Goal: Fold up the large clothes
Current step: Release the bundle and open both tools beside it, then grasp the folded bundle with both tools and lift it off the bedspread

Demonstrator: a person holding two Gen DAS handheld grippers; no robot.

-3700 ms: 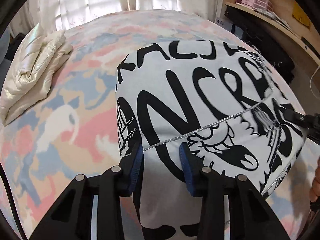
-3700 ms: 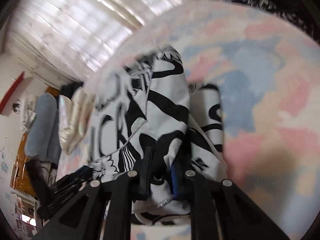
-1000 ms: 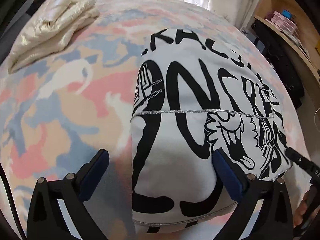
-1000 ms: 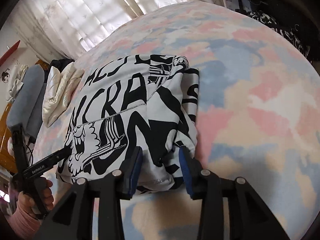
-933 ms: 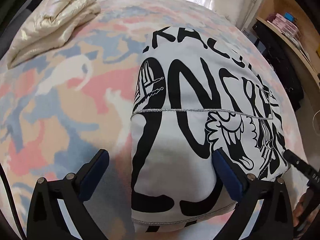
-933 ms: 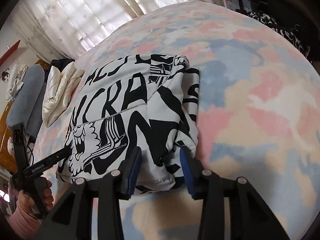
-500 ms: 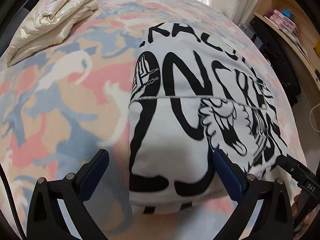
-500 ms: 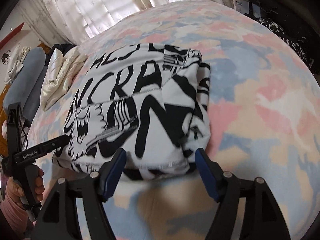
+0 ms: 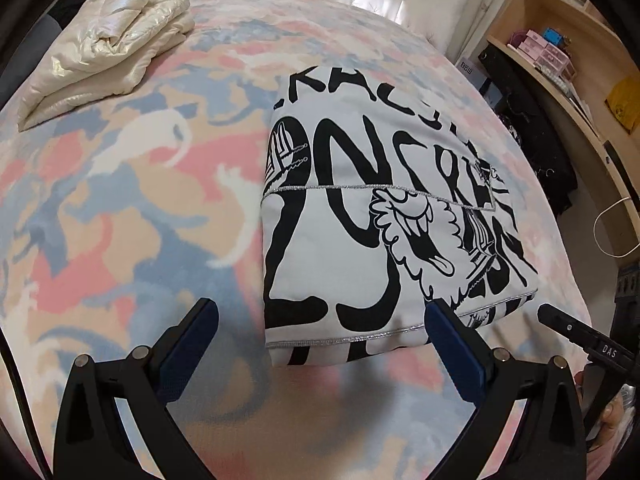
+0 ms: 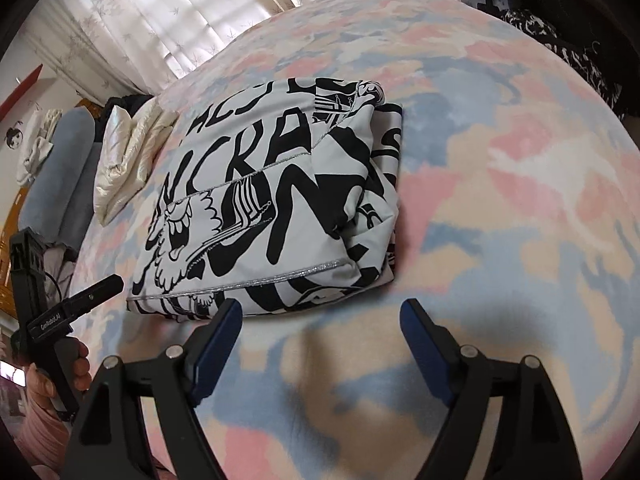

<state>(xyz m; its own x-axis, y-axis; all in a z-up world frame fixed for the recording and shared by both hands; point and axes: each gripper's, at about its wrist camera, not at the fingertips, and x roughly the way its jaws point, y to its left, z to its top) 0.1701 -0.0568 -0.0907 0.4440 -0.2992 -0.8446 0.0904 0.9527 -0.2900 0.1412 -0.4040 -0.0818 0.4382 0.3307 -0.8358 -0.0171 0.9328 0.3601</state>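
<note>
Both grippers have let go and backed off: the left gripper (image 9: 320, 328) stands wide, empty; the right gripper (image 10: 320, 320) is opening, nothing between. The folded black-and-white printed garment (image 9: 372, 216) lies on the bed (image 9: 120, 208). A cream quilted jacket (image 9: 108, 48) sits at 10 o'clock, shelves (image 9: 560, 64) at 2.

Bed (image 9: 120, 208) spread with pink, blue and peach blanket; daylit sheer curtains (image 10: 168, 12) along far edge; wooden shelving (image 9: 560, 64) beside right edge.
</note>
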